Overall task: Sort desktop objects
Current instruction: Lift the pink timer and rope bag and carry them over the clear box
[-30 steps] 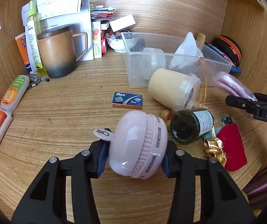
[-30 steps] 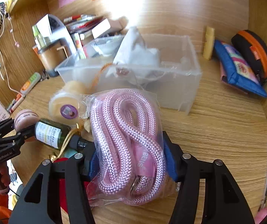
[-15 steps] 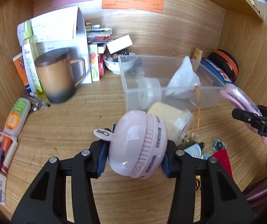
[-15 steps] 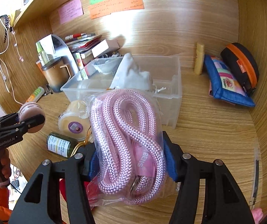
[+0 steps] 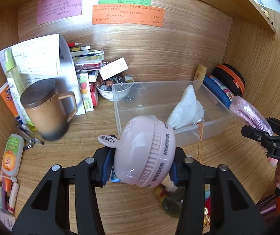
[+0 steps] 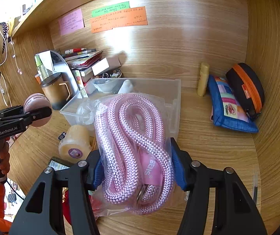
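Low in both wrist frames, each gripper clamps a pink item.
Left gripper [image 5: 142, 163] pinches the pink fan [image 5: 144, 153], ribbed band upright; right gripper [image 6: 137, 165] squeezes the bagged rope [image 6: 134, 146], coil running bottom to top.

Whole thing is a wood-grain desk nook: desk top [image 6: 218, 148], back panel [image 5: 179, 45] and side walls [image 6: 273, 39] all the same light wood. A shelf [image 5: 257, 5] runs overhead. Bright light glares off the back panel, and daylight shows past the shelf's edge.

Pink round case [image 5: 143, 152] and bagged pink rope [image 6: 134, 148] — both clamped aloft.
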`<state>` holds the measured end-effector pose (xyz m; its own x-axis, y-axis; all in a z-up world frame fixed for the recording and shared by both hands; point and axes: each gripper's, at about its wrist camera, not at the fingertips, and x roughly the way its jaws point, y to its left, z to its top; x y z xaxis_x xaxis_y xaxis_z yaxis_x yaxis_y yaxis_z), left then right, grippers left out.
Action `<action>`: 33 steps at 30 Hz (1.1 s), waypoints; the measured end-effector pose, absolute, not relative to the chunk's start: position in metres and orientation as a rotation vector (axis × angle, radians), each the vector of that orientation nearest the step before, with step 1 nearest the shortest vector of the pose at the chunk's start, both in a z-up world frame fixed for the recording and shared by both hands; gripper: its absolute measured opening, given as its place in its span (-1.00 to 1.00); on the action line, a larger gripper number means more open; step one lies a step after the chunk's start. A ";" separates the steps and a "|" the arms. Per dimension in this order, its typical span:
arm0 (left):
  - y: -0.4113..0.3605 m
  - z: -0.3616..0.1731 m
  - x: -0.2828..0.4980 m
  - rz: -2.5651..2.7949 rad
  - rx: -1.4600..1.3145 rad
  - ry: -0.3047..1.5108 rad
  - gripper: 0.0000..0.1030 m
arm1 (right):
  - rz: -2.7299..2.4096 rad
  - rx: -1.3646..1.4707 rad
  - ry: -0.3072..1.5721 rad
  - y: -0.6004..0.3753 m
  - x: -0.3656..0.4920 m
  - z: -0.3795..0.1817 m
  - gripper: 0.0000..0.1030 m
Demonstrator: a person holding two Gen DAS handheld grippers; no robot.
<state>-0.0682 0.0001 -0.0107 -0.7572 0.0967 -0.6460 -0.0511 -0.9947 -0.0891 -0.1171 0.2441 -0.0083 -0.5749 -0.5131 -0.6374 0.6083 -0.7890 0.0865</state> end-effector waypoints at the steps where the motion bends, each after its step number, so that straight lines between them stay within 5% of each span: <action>1: 0.001 -0.010 -0.072 2.869 -1.060 -0.097 -0.10 | -2.329 0.881 0.188 0.243 -0.120 -0.007 0.04; 33: 0.009 0.003 -0.177 2.794 -1.093 -0.023 -0.09 | -2.305 0.880 0.223 0.203 -0.204 0.004 0.05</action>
